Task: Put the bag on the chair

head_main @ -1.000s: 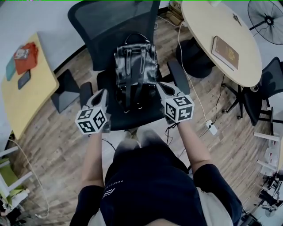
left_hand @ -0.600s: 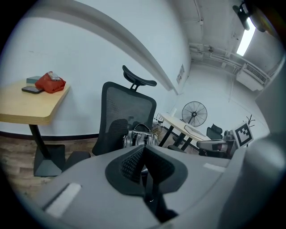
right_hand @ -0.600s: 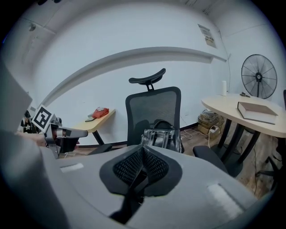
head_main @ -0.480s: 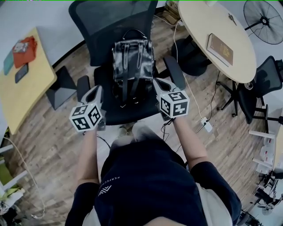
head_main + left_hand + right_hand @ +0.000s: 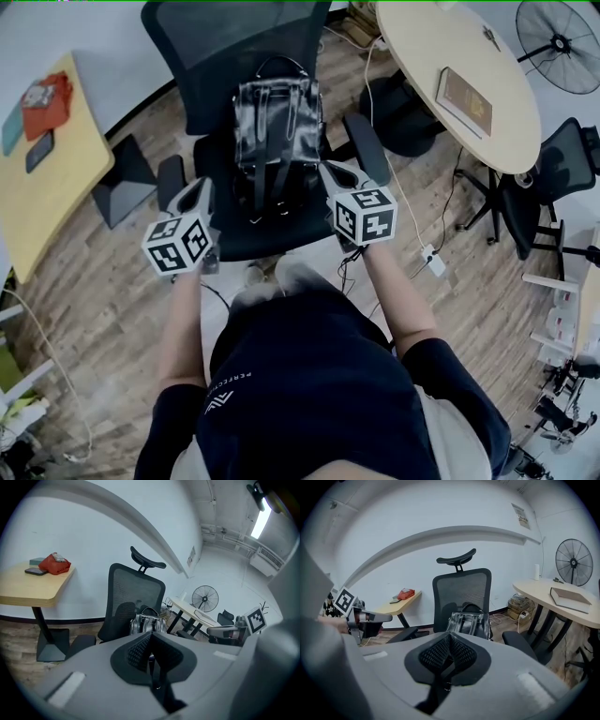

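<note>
Wood-top table [image 5: 66, 187] is at far left, with three items counted on it: one teal object [image 5: 11, 129], one red bundle [image 5: 45, 103], one dark phone-like slab [image 5: 39, 150]. One left gripper [image 5: 204, 187] is held just off the seat's front-left corner, beside the left armrest [image 5: 171, 178]. Its jaws are seen pressed together in the left gripper view, nothing between them.

One black mesh chair [image 5: 225, 42] is centred; two armrests are counted, and one headrest is seen in both gripper views. One black bag [image 5: 277, 117] is stood upright on the seat against the backrest, two straps hung down its front, top handle up. The bag is touched by neither gripper.

One right gripper [image 5: 330, 171] is held just right of the bag, near the right armrest [image 5: 366, 150]. Its jaws are likewise closed together and empty. Two marker cubes are counted, one per gripper.

Round light table [image 5: 422, 47] is at upper right. One book [image 5: 464, 101] is laid on it, plus one small dark item near the far edge, too small to identify. One white power strip [image 5: 431, 261] is seen on the plank floor below. One fan [image 5: 562, 42] is in the top right corner. A second chair [image 5: 562, 164] is partly seen at the right edge.
</note>
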Demonstrator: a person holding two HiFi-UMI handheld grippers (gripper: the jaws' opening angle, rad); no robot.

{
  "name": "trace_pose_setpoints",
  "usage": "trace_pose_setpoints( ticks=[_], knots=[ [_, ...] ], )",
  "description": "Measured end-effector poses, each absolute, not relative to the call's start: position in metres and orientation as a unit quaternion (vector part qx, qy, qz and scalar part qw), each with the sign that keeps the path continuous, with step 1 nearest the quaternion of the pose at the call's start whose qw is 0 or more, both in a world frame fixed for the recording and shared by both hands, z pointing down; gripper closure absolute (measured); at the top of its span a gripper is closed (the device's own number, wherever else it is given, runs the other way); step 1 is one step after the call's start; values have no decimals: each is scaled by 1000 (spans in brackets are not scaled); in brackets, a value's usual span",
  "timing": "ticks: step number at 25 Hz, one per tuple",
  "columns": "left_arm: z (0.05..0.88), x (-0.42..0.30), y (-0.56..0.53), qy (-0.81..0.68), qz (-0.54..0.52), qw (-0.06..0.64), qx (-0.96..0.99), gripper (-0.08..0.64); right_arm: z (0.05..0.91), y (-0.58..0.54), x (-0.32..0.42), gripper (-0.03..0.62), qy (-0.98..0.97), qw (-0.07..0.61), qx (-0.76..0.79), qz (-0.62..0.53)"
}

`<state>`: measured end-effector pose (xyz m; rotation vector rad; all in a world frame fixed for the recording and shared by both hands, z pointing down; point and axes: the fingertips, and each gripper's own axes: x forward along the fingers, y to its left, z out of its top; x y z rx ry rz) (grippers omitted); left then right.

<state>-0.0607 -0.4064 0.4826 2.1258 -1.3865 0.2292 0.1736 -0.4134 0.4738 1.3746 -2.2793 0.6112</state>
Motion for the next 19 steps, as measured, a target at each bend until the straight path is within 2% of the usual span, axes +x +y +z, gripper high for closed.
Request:
trace_pose_setpoints(
  ticks=[19],
  knots=[
    [498, -53, -424, -528, 104, 316, 781, 546, 485, -431, 184, 591, -813, 219, 486, 232]
  ],
)
